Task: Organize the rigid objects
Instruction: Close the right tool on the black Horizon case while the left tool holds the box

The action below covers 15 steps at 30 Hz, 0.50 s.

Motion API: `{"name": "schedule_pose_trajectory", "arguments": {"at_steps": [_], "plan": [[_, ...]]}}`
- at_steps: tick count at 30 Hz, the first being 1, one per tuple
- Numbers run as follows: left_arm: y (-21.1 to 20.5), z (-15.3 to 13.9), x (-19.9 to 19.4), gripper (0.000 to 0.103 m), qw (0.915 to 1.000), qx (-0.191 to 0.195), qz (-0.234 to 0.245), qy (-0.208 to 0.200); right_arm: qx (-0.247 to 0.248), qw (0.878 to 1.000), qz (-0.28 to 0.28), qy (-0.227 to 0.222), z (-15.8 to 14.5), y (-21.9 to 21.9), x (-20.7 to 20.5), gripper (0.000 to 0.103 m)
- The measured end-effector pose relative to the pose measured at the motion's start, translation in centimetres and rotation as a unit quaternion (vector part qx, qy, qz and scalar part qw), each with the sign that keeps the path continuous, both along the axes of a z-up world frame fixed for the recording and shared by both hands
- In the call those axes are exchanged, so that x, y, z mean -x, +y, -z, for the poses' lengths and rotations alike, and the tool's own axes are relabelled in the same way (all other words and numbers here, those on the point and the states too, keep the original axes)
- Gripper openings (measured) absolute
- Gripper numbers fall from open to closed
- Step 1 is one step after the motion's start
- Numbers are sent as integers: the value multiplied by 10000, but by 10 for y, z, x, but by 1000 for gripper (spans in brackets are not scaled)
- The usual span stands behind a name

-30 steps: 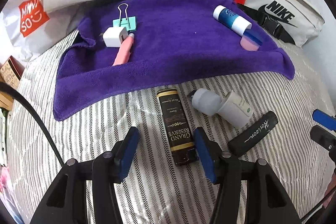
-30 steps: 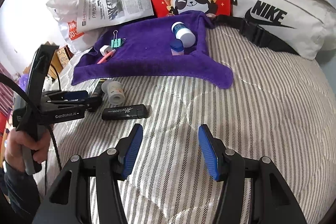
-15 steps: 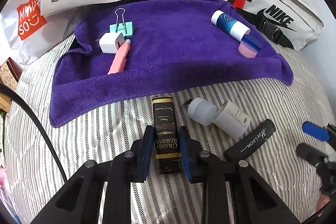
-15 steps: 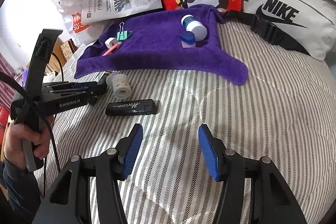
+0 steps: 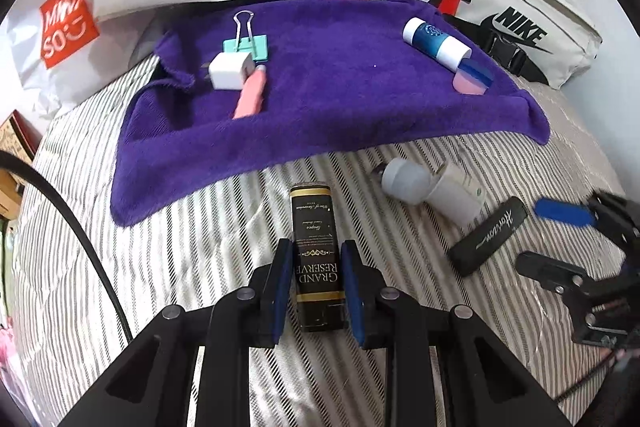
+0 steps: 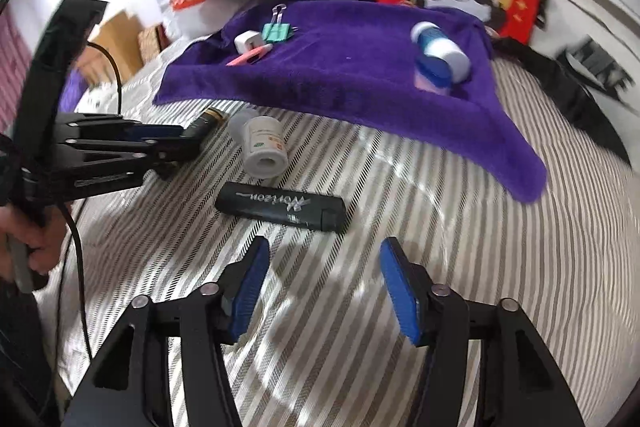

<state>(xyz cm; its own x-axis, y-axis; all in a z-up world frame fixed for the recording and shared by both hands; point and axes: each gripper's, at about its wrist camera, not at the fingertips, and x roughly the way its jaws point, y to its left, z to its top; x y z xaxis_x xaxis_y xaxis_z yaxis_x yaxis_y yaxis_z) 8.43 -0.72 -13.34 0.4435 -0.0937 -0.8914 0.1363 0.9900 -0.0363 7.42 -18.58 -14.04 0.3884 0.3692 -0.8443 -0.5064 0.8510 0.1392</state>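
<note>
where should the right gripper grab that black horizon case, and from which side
Grip the black Horizon case across its narrow width near mid-length, coming down from above. It lies flat on the striped bedding, long and slim, crosswise to the right gripper, whose jaws are opening with nothing between them, so the wrist probably needs turning first.

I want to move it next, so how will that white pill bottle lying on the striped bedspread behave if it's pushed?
The white pill bottle lies on its side and looks round, so a push would probably roll it. It rests on a soft striped bedspread, which may slow it. It looks like plastic, likely light and stiff.
</note>
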Motion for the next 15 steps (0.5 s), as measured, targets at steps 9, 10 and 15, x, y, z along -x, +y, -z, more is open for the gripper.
{"name": "schedule_pose_trajectory", "arguments": {"at_steps": [9,10,15], "plan": [[6,0,5,24,9998,130,84,-115,482,9954,-807,-191,5,18,-24,82],[6,0,6,24,9998,146,96,-120,438,9948,-904,-191,6,19,-26,82],[13,0,6,24,9991,387,93,-126,181,9894,-1407,-301,4,23,-24,68]]}}
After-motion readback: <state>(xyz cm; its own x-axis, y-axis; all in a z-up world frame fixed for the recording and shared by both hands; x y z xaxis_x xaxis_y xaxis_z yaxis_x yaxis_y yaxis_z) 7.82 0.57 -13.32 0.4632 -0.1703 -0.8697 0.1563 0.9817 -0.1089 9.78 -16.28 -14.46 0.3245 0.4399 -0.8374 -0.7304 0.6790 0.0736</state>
